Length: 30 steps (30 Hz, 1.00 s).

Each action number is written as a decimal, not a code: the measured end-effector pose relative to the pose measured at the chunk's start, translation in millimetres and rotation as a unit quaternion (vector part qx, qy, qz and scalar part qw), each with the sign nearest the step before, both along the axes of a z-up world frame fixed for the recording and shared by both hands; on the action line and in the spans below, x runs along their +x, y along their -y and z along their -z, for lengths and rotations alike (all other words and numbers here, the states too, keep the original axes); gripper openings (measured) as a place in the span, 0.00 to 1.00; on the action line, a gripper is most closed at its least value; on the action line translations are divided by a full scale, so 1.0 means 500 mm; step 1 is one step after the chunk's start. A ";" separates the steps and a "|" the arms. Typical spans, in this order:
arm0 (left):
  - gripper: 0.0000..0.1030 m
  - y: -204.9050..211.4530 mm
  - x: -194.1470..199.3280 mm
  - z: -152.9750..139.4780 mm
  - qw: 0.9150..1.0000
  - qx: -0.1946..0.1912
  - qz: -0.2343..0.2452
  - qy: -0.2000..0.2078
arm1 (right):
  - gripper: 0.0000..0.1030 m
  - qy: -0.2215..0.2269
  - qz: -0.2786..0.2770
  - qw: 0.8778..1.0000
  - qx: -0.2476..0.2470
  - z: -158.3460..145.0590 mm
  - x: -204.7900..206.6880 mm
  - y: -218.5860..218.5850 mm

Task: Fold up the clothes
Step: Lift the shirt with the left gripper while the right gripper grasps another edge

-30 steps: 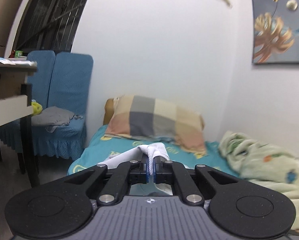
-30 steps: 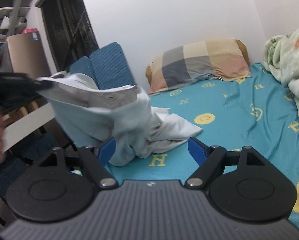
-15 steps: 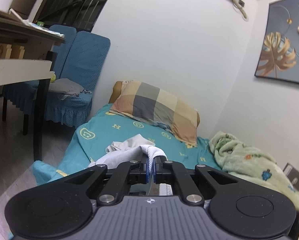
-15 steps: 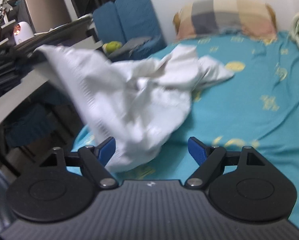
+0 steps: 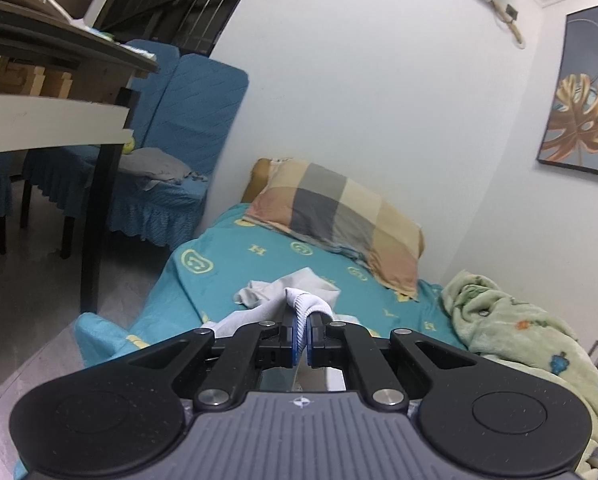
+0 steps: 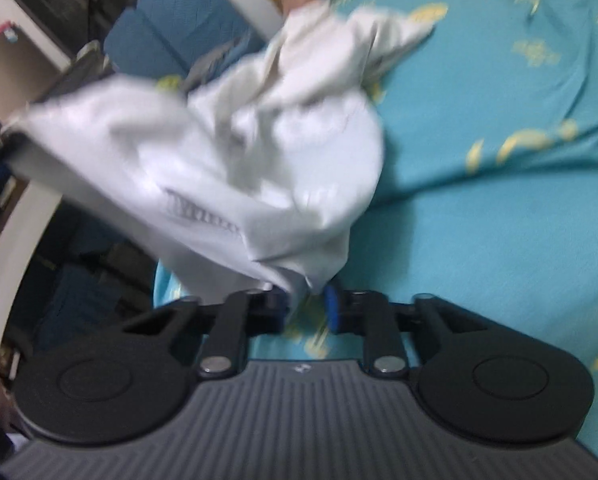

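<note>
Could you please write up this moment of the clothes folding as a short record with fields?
garment: white garment, crumpled, partly lifted above the bed, grey print on it
left gripper: shut on a ribbed edge of the white garment
right gripper: jaws closing, a lower corner of the garment between them
surface: bed with teal sheet, yellow pattern
nearby: checked pillow at the head, green blanket along the wall side, blue chairs beside the bed
image quality: right wrist view blurred
</note>
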<state>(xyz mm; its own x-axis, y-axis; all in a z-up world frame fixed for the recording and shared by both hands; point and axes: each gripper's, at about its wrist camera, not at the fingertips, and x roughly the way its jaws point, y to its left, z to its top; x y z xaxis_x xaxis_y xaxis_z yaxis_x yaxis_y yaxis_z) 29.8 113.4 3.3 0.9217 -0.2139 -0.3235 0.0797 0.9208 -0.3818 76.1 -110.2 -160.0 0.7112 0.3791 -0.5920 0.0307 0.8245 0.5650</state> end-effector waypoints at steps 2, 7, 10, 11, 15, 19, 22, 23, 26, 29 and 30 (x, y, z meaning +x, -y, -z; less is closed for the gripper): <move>0.04 -0.002 0.009 0.004 1.000 0.000 -0.003 -0.011 | 0.11 0.024 0.019 1.000 -0.004 -0.034 -0.011 0.029; 0.04 0.001 0.034 0.027 0.998 0.006 0.009 -0.058 | 0.06 0.086 0.038 0.995 -0.020 -0.129 -0.029 0.097; 0.05 0.011 0.047 0.045 0.996 0.013 0.023 -0.087 | 0.03 0.131 0.053 0.990 -0.017 -0.172 -0.039 0.141; 0.05 0.016 0.050 0.049 0.995 0.017 0.029 -0.094 | 0.03 0.137 0.058 0.989 -0.015 -0.178 -0.036 0.154; 0.05 0.038 0.049 0.064 0.993 0.045 0.038 -0.104 | 0.03 0.116 0.048 0.992 0.000 -0.171 -0.025 0.180; 0.05 0.044 0.045 0.062 0.993 0.049 0.032 -0.100 | 0.06 0.073 -0.002 0.997 -0.022 -0.123 -0.027 0.126; 0.05 0.043 0.039 0.058 0.994 0.049 0.025 -0.095 | 0.07 0.047 -0.038 0.997 -0.044 -0.096 -0.030 0.072; 0.05 0.042 0.039 0.057 0.994 0.049 0.023 -0.095 | 0.10 0.038 -0.048 0.997 -0.054 -0.092 -0.031 0.058; 0.05 0.041 0.042 0.056 0.994 0.048 0.018 -0.097 | 0.51 0.030 -0.065 0.994 -0.087 -0.083 -0.040 0.027; 0.05 0.042 0.045 0.058 0.994 0.051 0.014 -0.097 | 0.67 0.019 -0.062 0.991 -0.114 -0.070 -0.044 0.012; 0.05 0.042 0.046 0.058 0.994 0.053 0.013 -0.097 | 0.67 0.012 -0.063 0.990 -0.125 -0.063 -0.043 0.008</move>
